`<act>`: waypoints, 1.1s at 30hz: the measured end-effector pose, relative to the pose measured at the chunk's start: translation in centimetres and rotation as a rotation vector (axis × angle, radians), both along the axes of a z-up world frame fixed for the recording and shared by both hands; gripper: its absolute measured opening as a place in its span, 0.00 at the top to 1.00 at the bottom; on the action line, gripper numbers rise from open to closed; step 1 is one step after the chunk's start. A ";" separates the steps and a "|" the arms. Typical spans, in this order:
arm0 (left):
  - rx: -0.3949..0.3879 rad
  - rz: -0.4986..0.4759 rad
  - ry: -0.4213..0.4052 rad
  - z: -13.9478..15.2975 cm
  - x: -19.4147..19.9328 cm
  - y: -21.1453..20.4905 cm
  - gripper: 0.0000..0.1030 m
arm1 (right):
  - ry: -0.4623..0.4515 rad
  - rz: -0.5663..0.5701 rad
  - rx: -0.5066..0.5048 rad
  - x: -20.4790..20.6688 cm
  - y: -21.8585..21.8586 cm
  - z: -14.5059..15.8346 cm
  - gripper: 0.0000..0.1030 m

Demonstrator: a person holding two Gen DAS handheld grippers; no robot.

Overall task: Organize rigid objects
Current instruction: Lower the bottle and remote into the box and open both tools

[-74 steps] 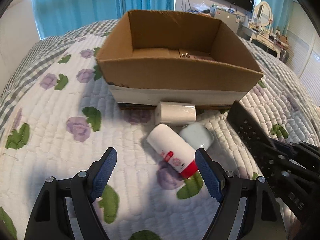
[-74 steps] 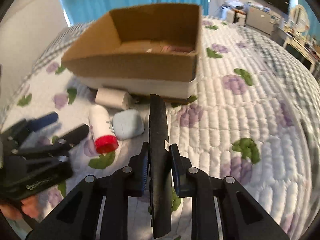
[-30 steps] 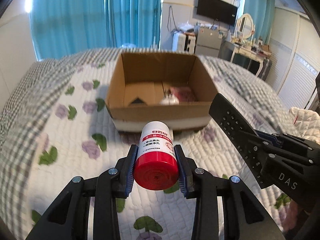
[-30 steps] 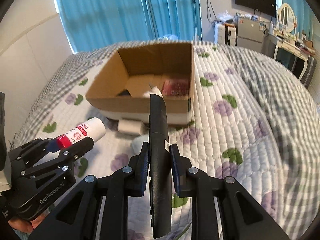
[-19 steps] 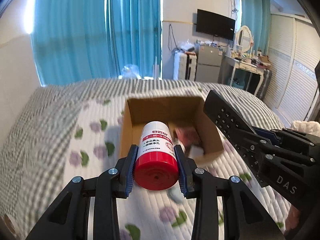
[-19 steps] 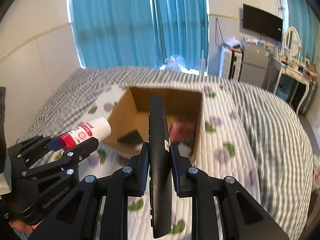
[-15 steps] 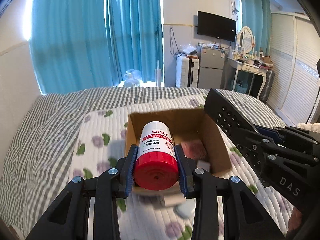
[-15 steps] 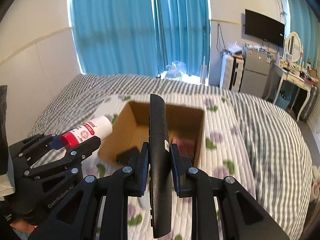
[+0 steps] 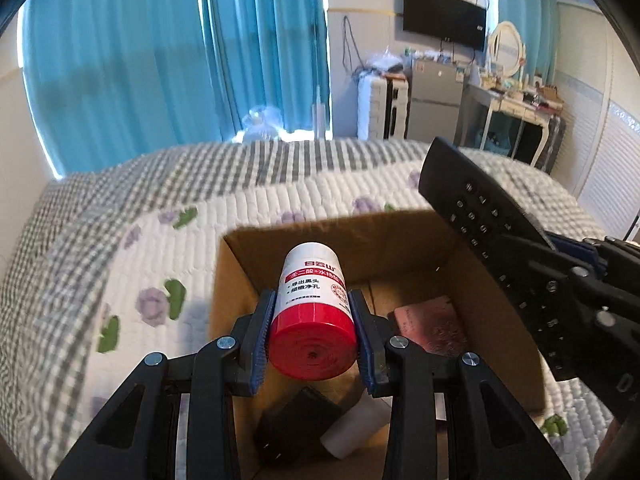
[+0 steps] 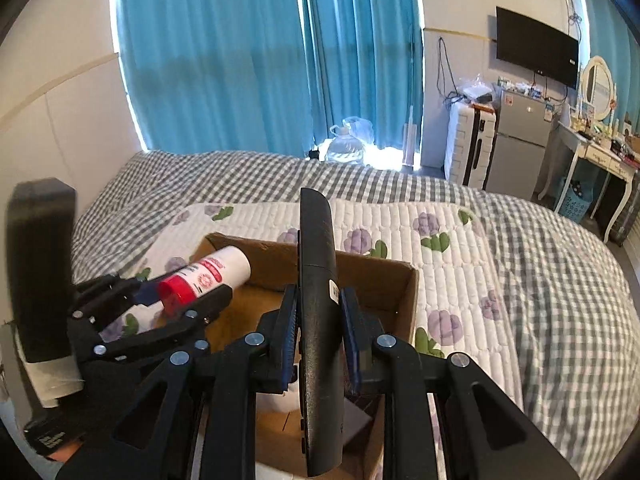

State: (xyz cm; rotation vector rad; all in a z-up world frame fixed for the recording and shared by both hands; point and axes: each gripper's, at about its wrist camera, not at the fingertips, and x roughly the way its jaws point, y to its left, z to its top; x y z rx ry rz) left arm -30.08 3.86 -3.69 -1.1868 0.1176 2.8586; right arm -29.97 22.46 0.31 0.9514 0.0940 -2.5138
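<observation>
My left gripper (image 9: 312, 332) is shut on a white bottle with a red cap (image 9: 313, 312) and holds it above the open cardboard box (image 9: 236, 276). My right gripper (image 10: 320, 336) is shut on a black remote control (image 10: 318, 304), held edge-up over the same box (image 10: 384, 276). The remote (image 9: 488, 236) shows at the right of the left wrist view, the bottle (image 10: 204, 276) at the left of the right wrist view. Inside the box lie a pink item (image 9: 432, 324), a black item (image 9: 296, 420) and a white item (image 9: 356, 428).
The box sits on a bed with a white floral quilt (image 9: 160, 248) over a grey checked cover (image 10: 560, 264). Blue curtains (image 10: 256, 56), a fridge (image 10: 516, 140), a dressing table (image 10: 600, 156) and a wall TV (image 10: 536, 52) stand beyond the bed.
Both grippers rose off the bed and moved forward over the box. The left one closed on the bottle 2.5 s ago to 1 s ago; the right kept the remote.
</observation>
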 end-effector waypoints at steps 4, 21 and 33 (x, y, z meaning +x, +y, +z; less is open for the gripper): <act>0.004 -0.003 -0.041 -1.6 -0.5 0.1 0.63 | -0.029 0.002 0.000 -1.0 0.3 -1.9 0.82; -0.002 0.052 0.043 2.4 2.7 -2.8 0.55 | -0.070 0.054 0.051 -2.1 -2.7 -3.6 0.80; 0.000 0.014 0.119 7.2 10.8 -3.6 0.26 | 0.009 -0.018 0.129 3.5 -1.0 1.5 0.38</act>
